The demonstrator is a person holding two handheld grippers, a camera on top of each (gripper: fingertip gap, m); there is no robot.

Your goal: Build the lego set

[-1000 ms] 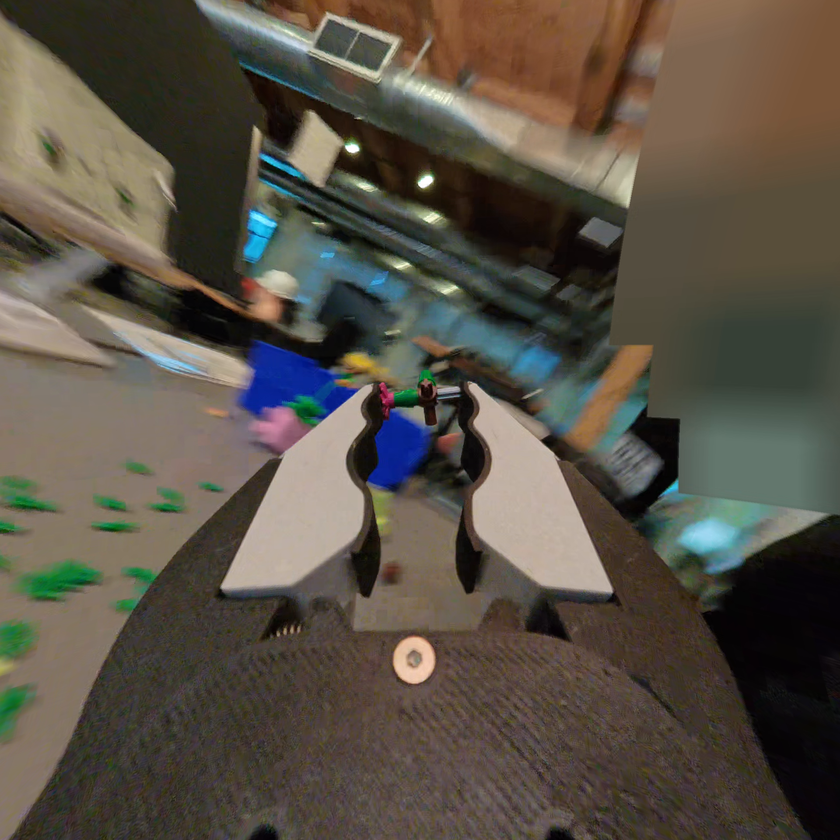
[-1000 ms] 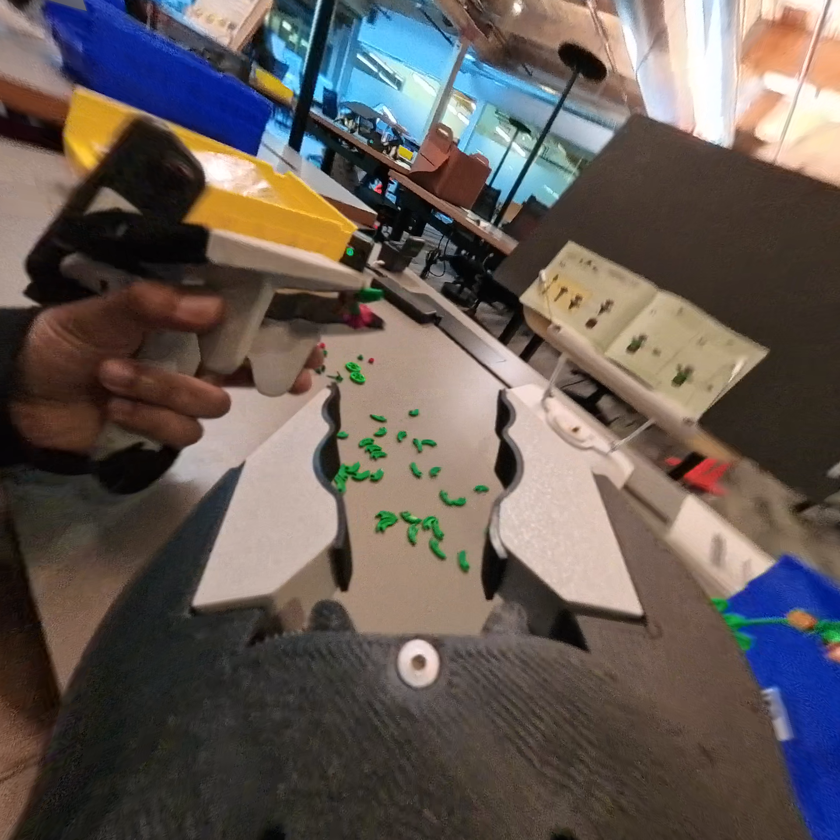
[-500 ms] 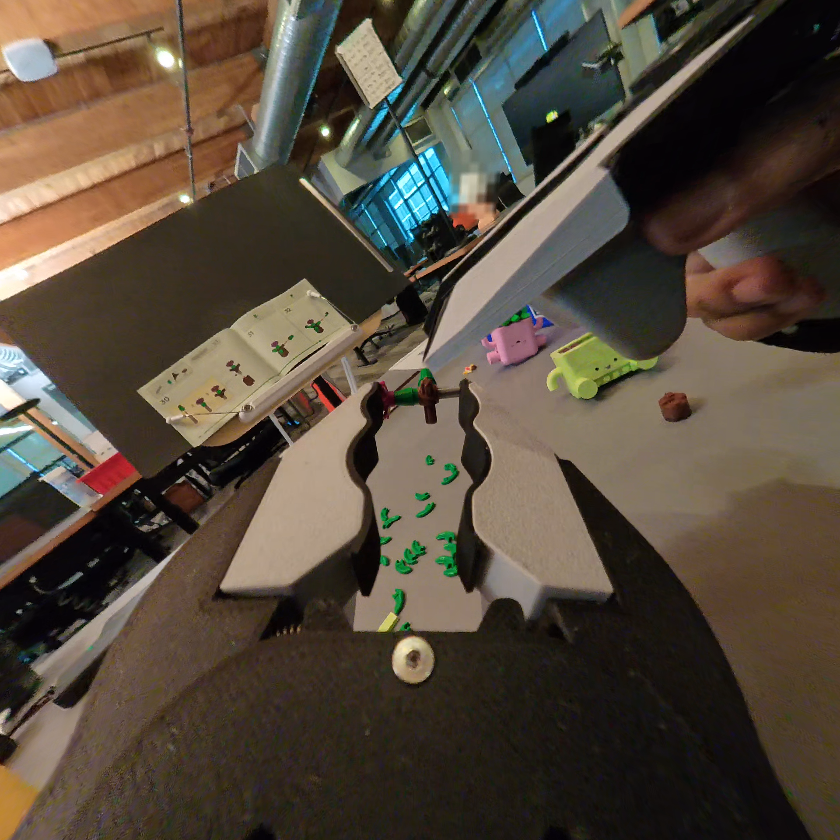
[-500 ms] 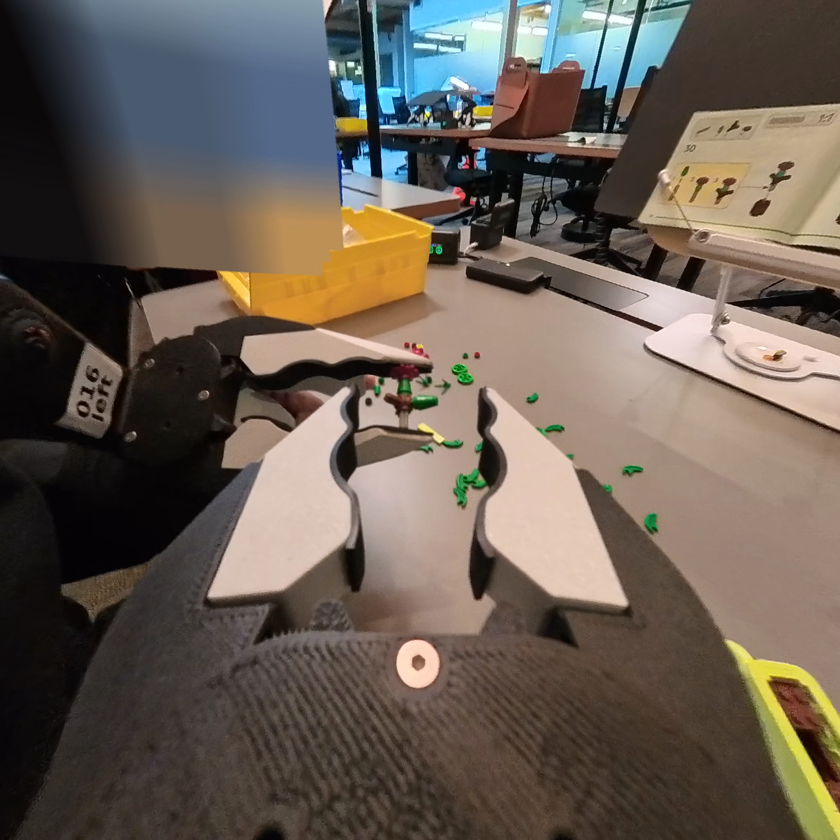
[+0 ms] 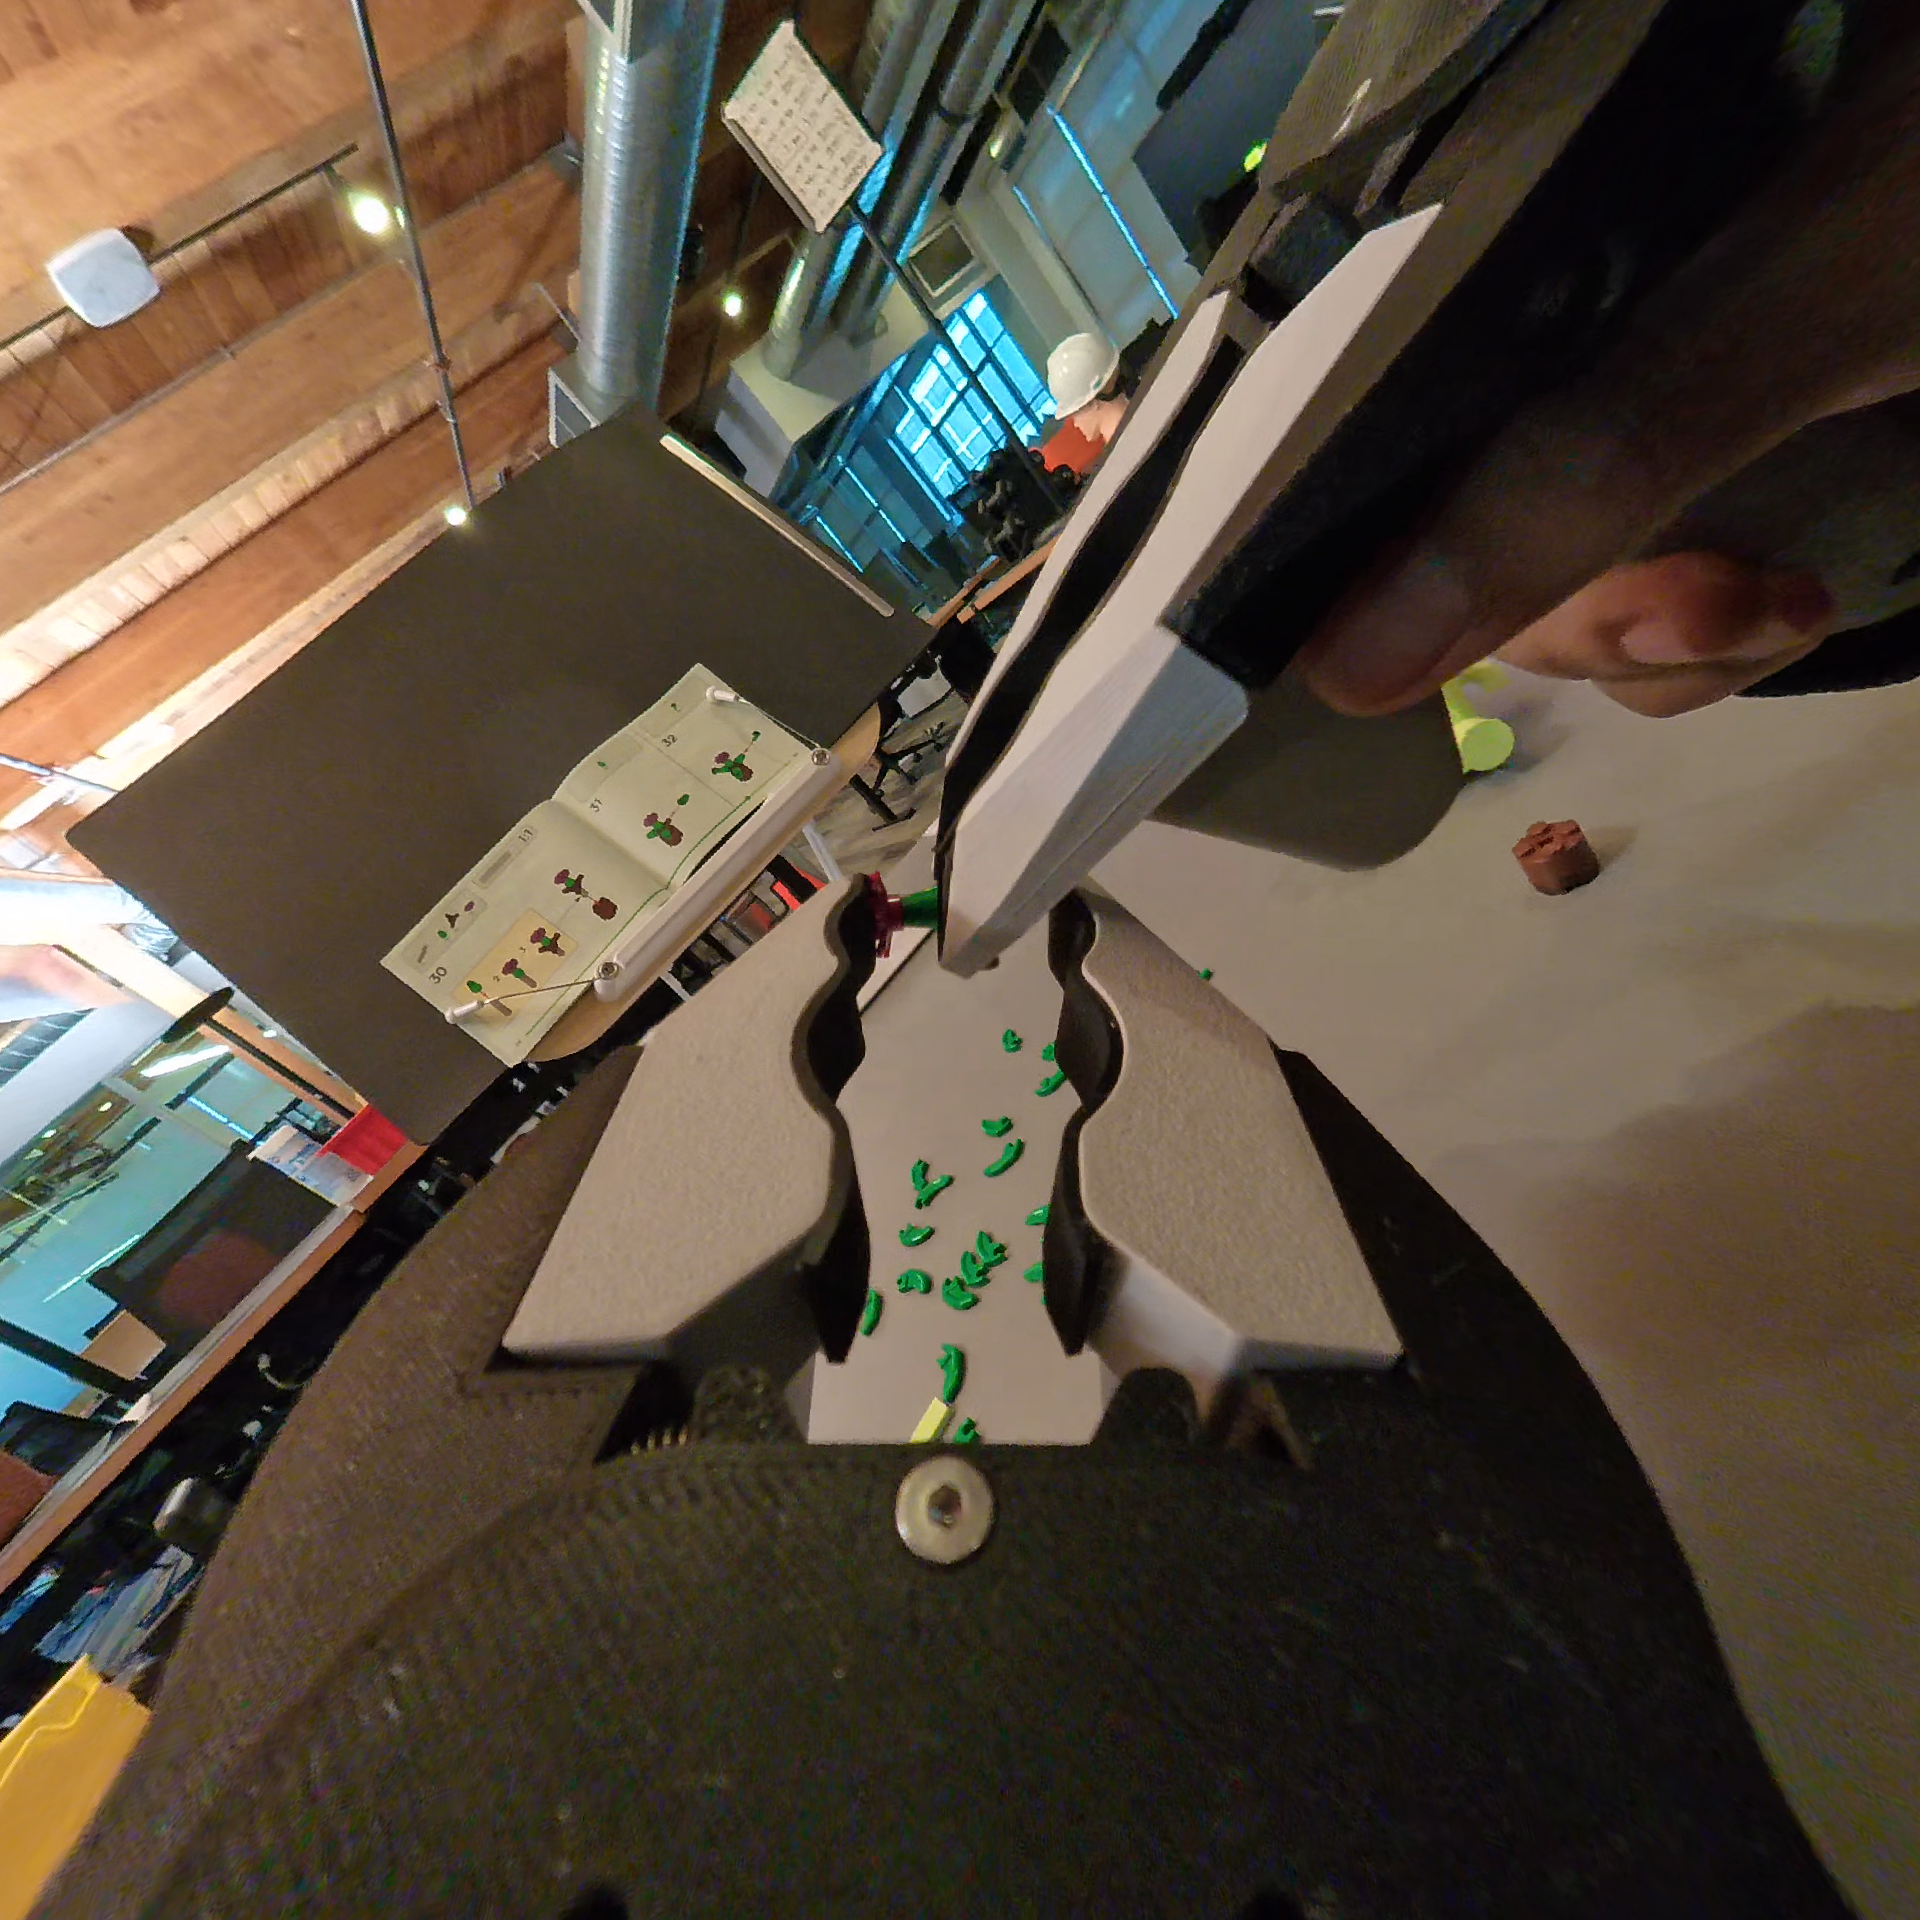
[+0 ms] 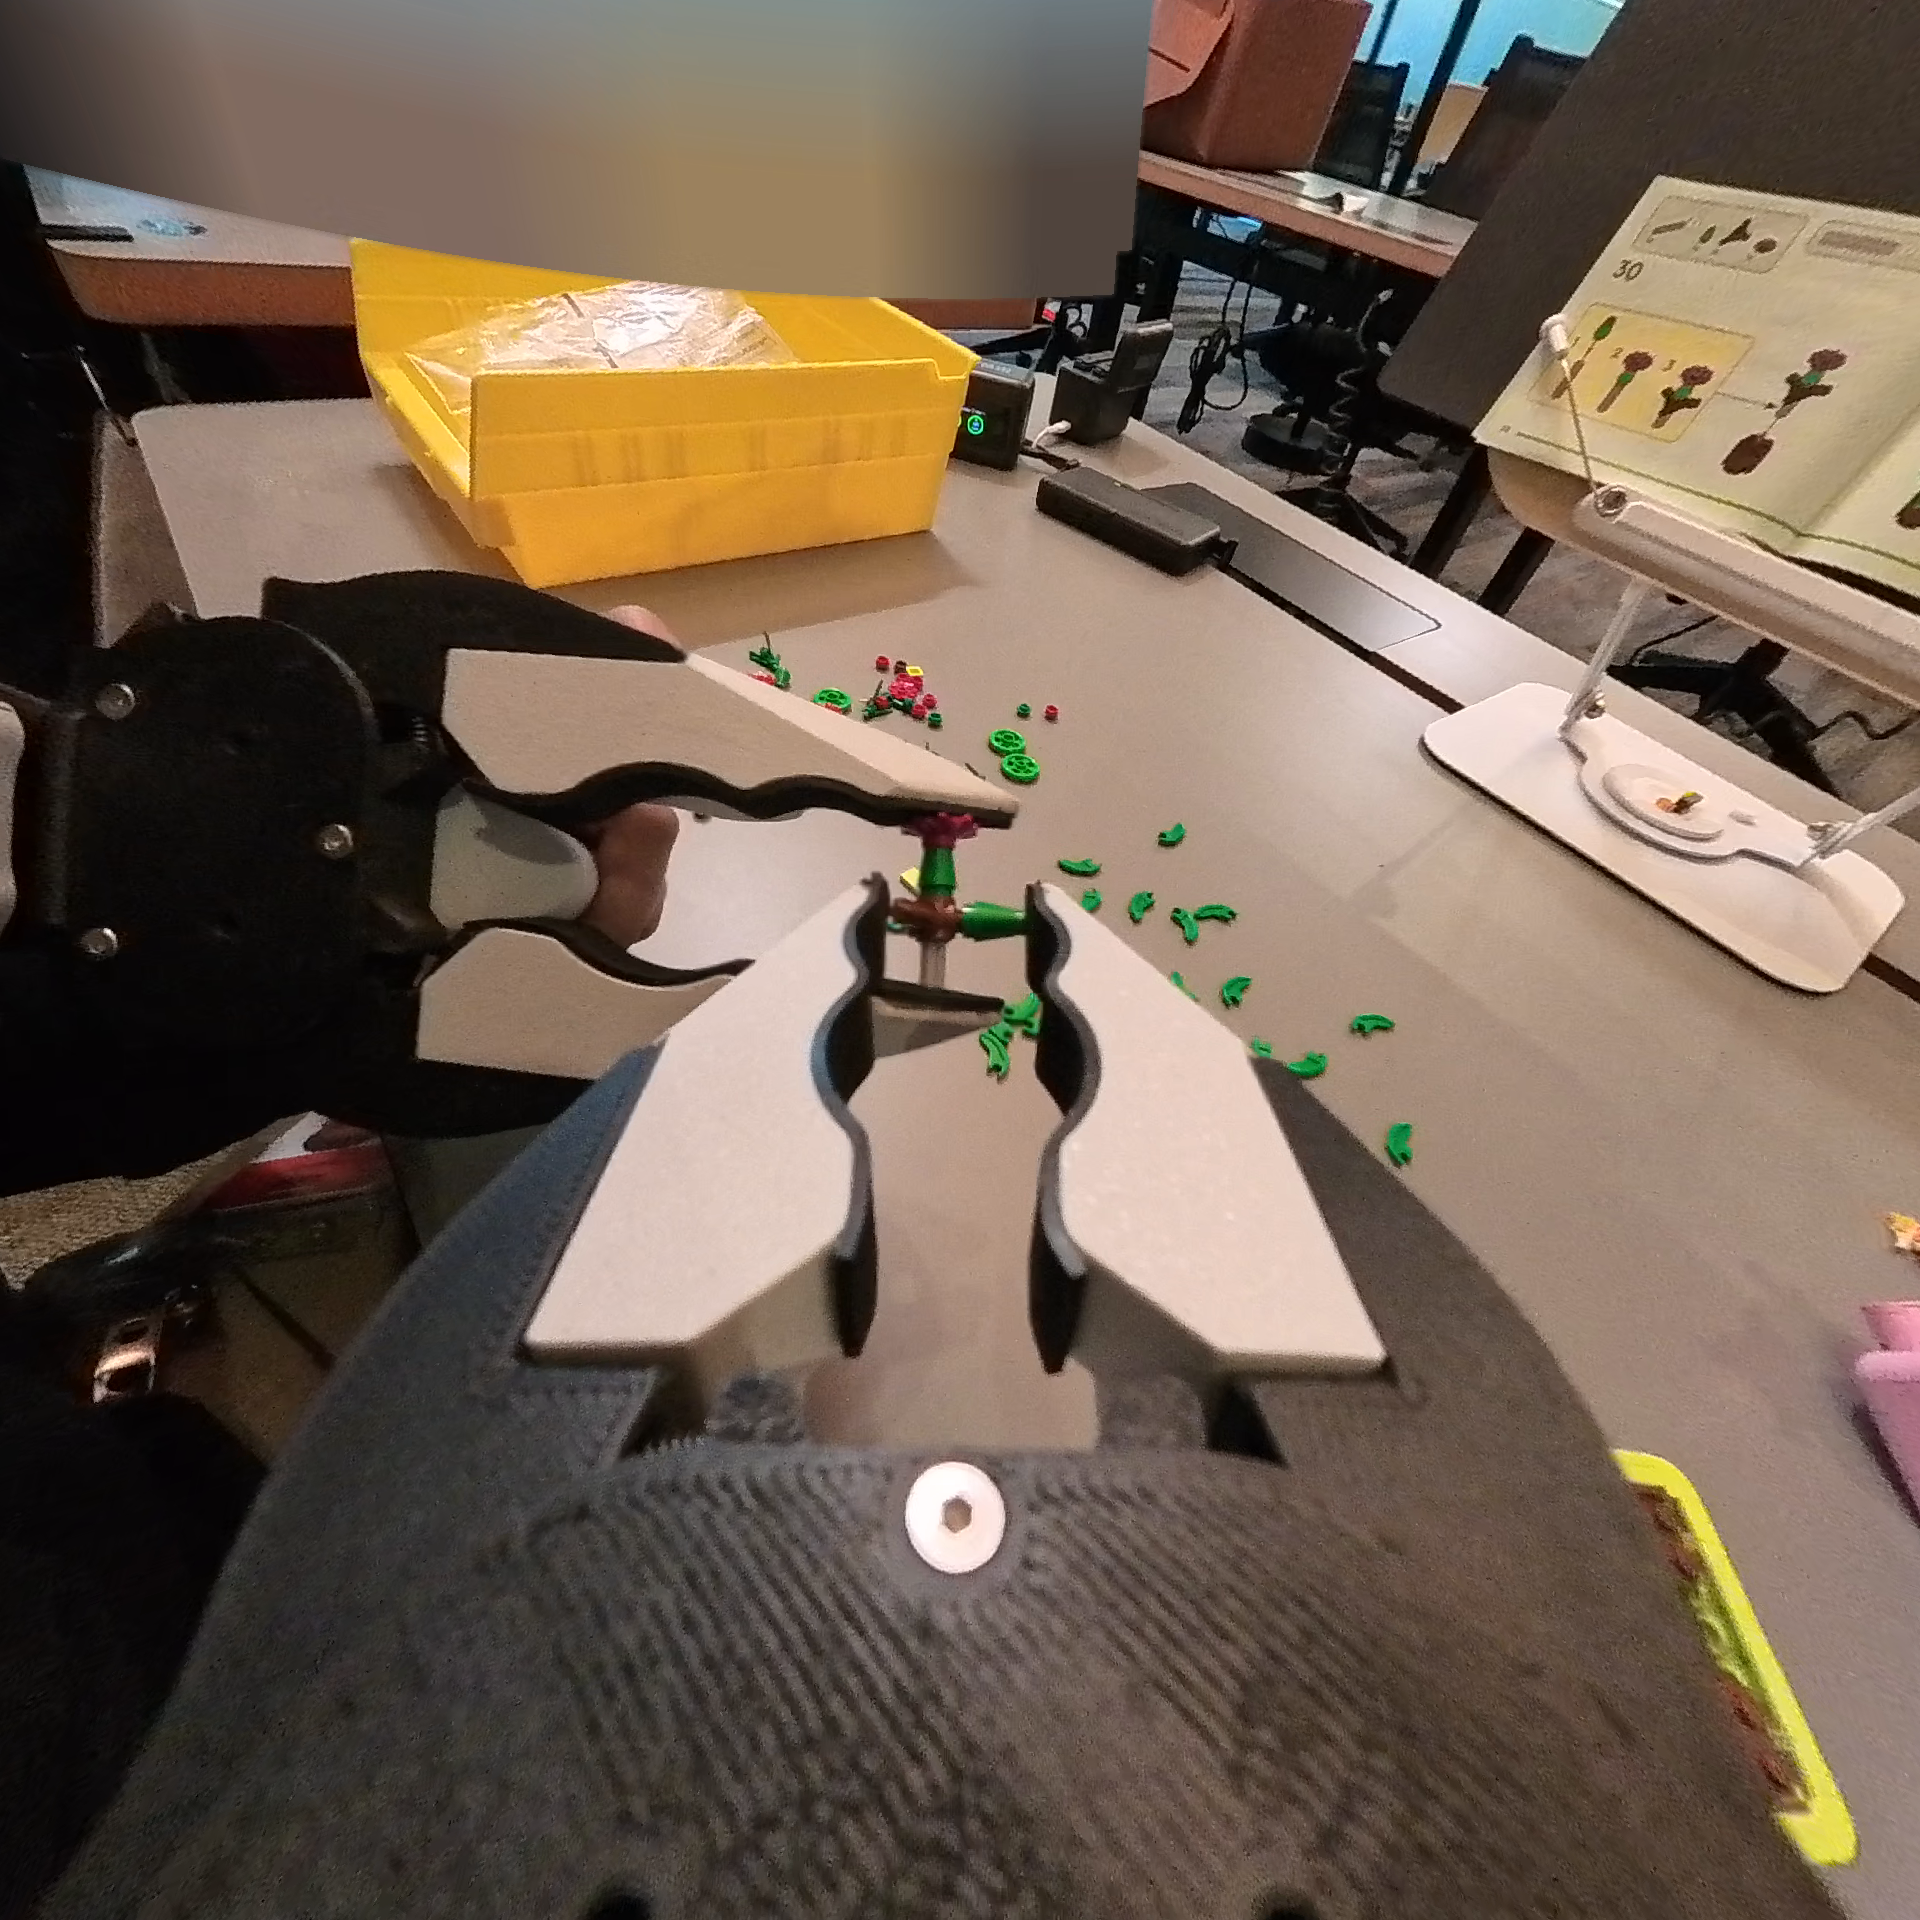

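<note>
- We are holding the small flower stem point(image 6: 940, 899) in the left gripper point(image 6: 961, 914), which is reaching in from the left of the right wrist view; its two fingers are pinching the stem by its ends, the pink flower head point(image 6: 940, 828) against the upper finger and the grey pin against the lower one.
- We are bringing the right gripper point(image 6: 951, 920) around the side branch of this stem, in the middle of the frame. Its fingers are standing partly spread on both sides of the brown joint and the green side piece, and we cannot tell if they are already touching.
- In the left wrist view only the flower head point(image 5: 881, 914) is showing, at the tip of the left finger, because the right gripper point(image 5: 961, 940) is covering the rest.
- We are judging the task as far from finished: many green leaf pieces point(image 6: 1195, 920) are lying loose on the grey table point(image 6: 1558, 1091), and more pink and green parts point(image 6: 904, 698) are lying in front of the yellow bin point(image 6: 665, 457).
- The open booklet point(image 6: 1714, 343) at the upper right is standing on its holder, showing further steps.
</note>
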